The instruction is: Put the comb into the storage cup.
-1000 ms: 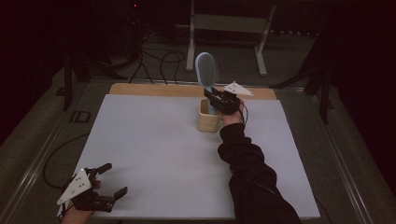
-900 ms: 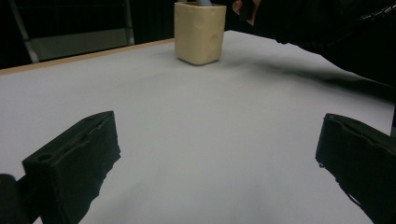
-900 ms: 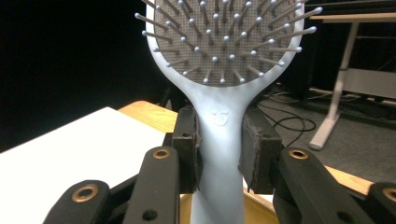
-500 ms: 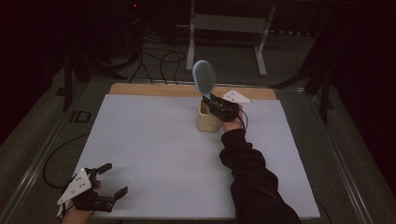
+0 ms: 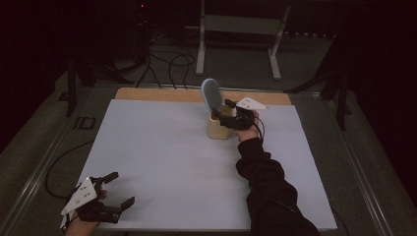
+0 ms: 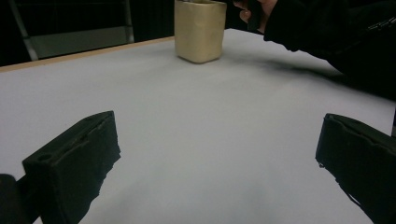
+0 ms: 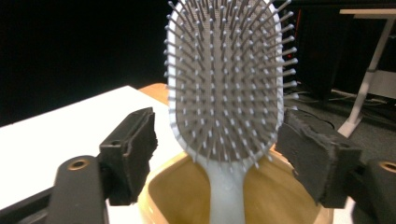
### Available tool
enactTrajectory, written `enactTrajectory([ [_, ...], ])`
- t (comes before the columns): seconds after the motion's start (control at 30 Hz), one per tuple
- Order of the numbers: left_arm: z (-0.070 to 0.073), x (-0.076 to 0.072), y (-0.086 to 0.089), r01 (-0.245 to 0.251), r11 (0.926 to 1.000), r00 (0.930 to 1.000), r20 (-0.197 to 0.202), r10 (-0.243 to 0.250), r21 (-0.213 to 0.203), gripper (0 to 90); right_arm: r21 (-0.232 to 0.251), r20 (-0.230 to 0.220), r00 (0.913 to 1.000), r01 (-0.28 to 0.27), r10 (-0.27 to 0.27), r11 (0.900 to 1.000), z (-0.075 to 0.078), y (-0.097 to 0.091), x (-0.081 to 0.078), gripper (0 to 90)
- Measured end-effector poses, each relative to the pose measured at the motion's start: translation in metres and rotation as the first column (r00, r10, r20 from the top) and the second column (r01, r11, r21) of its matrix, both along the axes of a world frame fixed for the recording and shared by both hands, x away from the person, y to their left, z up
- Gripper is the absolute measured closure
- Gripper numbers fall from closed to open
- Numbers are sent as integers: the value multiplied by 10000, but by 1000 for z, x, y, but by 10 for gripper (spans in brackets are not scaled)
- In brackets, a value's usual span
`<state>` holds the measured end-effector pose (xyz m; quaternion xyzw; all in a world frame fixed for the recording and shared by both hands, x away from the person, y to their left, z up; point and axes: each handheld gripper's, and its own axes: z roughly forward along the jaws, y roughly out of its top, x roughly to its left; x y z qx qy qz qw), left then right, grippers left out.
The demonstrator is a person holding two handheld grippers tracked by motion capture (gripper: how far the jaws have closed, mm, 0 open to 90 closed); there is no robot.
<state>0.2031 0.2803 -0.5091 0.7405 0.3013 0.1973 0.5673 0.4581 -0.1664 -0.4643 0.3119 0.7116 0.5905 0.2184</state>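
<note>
A pale blue-grey paddle hairbrush (image 5: pixel 211 94) stands handle-down in a beige cup (image 5: pixel 218 129) at the far middle of the white table (image 5: pixel 162 162). Its head leans slightly left. My right gripper (image 5: pixel 222 110) is open at the cup's rim, a jaw on either side of the brush's lower head. In the right gripper view the bristled head (image 7: pixel 224 79) rises between the jaws of my right gripper (image 7: pixel 217 144), with the handle going down into the cup (image 7: pixel 187 205). My left gripper (image 5: pixel 121 188) rests open at the near left corner. It faces the distant cup (image 6: pixel 198 30), and between the jaws of my left gripper (image 6: pixel 217 158) there is only bare table.
A wooden strip (image 5: pixel 157 94) runs along the table's far edge. Behind it are a metal stand (image 5: pixel 236 29) and floor cables (image 5: pixel 162 59). The person's dark sleeve (image 5: pixel 265 182) crosses the right half of the table.
The brush has come down into the cup, and its head now leans left. My right gripper came down with it to the cup's rim. The left gripper has not moved.
</note>
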Motion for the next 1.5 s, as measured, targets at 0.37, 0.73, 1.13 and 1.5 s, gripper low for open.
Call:
enactTrajectory([
  [0.37,0,-1,0,13,10000,10000,36,-13,-17,0,-359,-734,9972,-174,147,9992,1,-3,2,96],
  [0.73,0,-1,-1,-12,10000,10000,25,12,21,0,-485,-910,9957,-202,157,9986,14,-10,0,96],
  [1.13,1,-2,0,-4,10000,10000,40,4,35,0,-839,-1439,9888,-527,403,9951,24,-15,-12,95],
  [1.5,1,-2,0,-30,10000,10000,63,30,41,0,-841,-1879,9802,-792,622,9933,29,-25,-26,95],
])
